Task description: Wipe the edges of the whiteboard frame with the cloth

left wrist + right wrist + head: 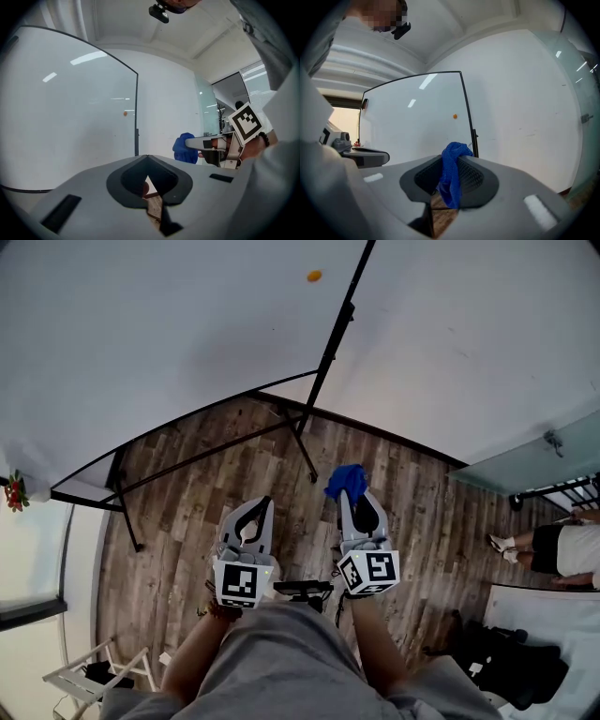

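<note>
— Head view?
— The left gripper (262,506) and the right gripper (352,493) are over the floor (187,502), apart from the whiteboard (141,334). The cloth (345,476) is at the right tip.
— Left gripper view?
— Jaws closed together, nothing between them.
— Right gripper view?
— Jaws pinch the cloth; the frame (467,108) stands beyond.

Bright, even light; fisheye-warped, dark-vignetted edges

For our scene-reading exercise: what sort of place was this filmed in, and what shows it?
Probably an office or meeting room: a large freestanding whiteboard against a plain white wall, a wood-plank floor, and a frosted glass partition at the right.
</note>
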`<state>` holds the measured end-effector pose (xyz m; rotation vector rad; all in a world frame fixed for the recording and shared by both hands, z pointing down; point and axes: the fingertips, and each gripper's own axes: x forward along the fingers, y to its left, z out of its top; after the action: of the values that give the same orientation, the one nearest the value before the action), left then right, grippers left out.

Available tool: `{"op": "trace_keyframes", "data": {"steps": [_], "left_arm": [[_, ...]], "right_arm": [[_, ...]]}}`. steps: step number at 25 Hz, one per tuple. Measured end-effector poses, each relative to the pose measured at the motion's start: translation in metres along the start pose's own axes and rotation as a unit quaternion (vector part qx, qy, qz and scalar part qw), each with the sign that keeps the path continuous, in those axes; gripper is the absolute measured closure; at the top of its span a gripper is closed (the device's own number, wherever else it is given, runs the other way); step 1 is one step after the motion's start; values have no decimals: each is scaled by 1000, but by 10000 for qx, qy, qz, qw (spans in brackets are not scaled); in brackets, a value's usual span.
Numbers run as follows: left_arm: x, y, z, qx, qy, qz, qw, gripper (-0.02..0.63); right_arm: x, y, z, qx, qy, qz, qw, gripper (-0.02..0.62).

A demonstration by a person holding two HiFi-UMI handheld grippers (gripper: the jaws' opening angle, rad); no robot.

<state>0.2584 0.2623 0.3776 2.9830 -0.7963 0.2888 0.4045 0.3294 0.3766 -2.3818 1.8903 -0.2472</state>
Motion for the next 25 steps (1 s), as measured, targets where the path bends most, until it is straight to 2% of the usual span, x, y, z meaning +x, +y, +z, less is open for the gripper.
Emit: {"op": "trace_keyframes", "data": {"steps": [6, 11, 14, 18, 21, 25], "left_arm": [[88, 52, 4, -164, -161, -21, 9997, 600], [157, 106, 34, -58, -514, -32, 9987, 600], [183, 124, 45, -13, -645, -183, 9977, 600], [204, 144, 46, 116, -572, -157, 9982, 600], [209, 152, 46, -28, -481, -92, 9988, 600], [222, 163, 38, -14, -171, 119, 9998, 600]], "right_arm": [[87, -30, 2, -144, 173, -98, 9997, 494], [165, -48, 22, -325, 268, -41, 9991, 494], [205, -62, 23, -98, 199, -40, 9997, 494], [252, -89, 6, 130, 109, -17, 9999, 494], [283, -105, -12, 226, 21, 233, 9995, 494], [322, -125, -48, 710, 120, 601, 9956, 494]]}}
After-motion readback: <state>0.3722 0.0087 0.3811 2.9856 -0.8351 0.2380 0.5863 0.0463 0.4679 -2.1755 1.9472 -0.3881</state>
